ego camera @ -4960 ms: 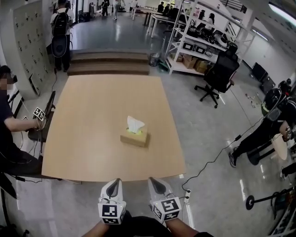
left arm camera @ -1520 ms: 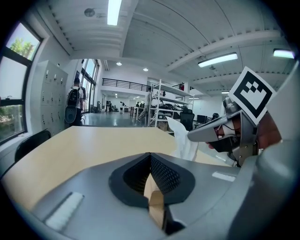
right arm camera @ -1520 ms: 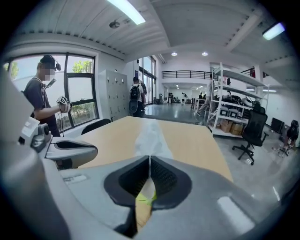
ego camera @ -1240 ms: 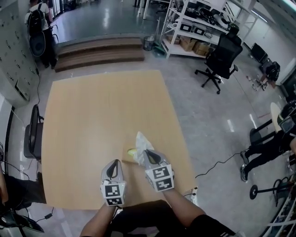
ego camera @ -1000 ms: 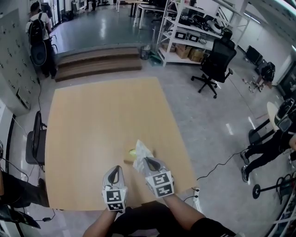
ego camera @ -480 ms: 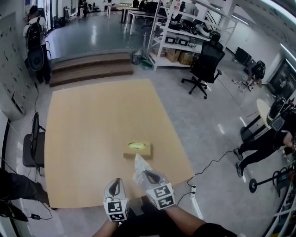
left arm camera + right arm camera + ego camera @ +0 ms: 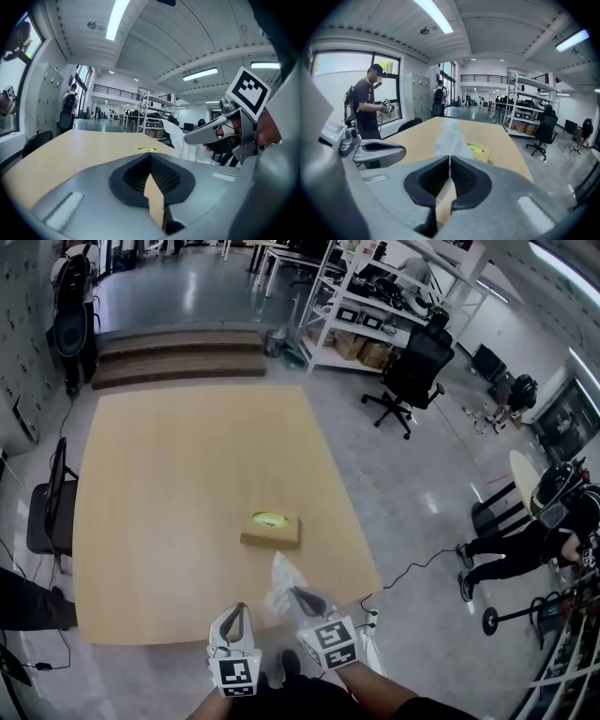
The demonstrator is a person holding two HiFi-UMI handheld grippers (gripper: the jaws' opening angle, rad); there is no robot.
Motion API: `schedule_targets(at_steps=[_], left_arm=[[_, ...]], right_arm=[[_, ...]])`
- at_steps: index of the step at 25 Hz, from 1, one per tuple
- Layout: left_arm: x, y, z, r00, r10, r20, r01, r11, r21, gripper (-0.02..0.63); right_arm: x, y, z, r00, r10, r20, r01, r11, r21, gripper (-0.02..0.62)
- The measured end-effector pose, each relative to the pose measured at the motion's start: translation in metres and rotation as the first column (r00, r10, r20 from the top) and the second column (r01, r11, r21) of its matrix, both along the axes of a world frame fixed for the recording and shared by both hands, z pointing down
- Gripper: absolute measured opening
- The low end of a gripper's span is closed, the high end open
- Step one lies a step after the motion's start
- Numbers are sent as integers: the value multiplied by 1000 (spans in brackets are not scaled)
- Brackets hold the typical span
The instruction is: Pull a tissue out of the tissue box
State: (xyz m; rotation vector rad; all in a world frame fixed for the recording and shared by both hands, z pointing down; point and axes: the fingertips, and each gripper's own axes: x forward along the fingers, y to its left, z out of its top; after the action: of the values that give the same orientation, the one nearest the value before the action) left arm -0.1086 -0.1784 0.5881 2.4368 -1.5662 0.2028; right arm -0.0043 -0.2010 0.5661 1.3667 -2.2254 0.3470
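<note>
A tan tissue box (image 7: 270,529) with a green slot lies near the front of the wooden table (image 7: 169,474); nothing sticks out of its slot. A white tissue (image 7: 282,578) hangs free of the box, close to the table's near edge, with my right gripper (image 7: 298,594) shut on its lower end. In the right gripper view the tissue (image 7: 451,135) rises from the closed jaws, with the box (image 7: 482,151) behind it. My left gripper (image 7: 236,611) sits beside it on the left, shut with nothing in it. The left gripper view shows the tissue (image 7: 180,140) off to its right.
A black chair (image 7: 45,512) stands at the table's left side, and an office chair (image 7: 410,373) at the far right. Wooden steps (image 7: 178,352) and shelving (image 7: 375,310) lie beyond. A cable (image 7: 417,568) runs over the floor. People stand at the right (image 7: 525,540) and left (image 7: 367,108).
The tissue has come fully out of the box. Both grippers and the view have drawn back from the box toward the table's near edge, the right one carrying the tissue.
</note>
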Motion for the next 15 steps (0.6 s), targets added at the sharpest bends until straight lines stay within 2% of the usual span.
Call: schedule_targets(at_steps=[6, 15], left_arm=[[0, 15, 1, 1000, -21, -3, 21, 1000, -1, 18], [31, 38, -12, 998, -38, 44, 36, 999, 40, 18]], right_arm=[[7, 14, 7, 1000, -22, -2, 22, 1000, -8, 0], [34, 39, 6, 997, -57, 49, 56, 998, 25, 0]])
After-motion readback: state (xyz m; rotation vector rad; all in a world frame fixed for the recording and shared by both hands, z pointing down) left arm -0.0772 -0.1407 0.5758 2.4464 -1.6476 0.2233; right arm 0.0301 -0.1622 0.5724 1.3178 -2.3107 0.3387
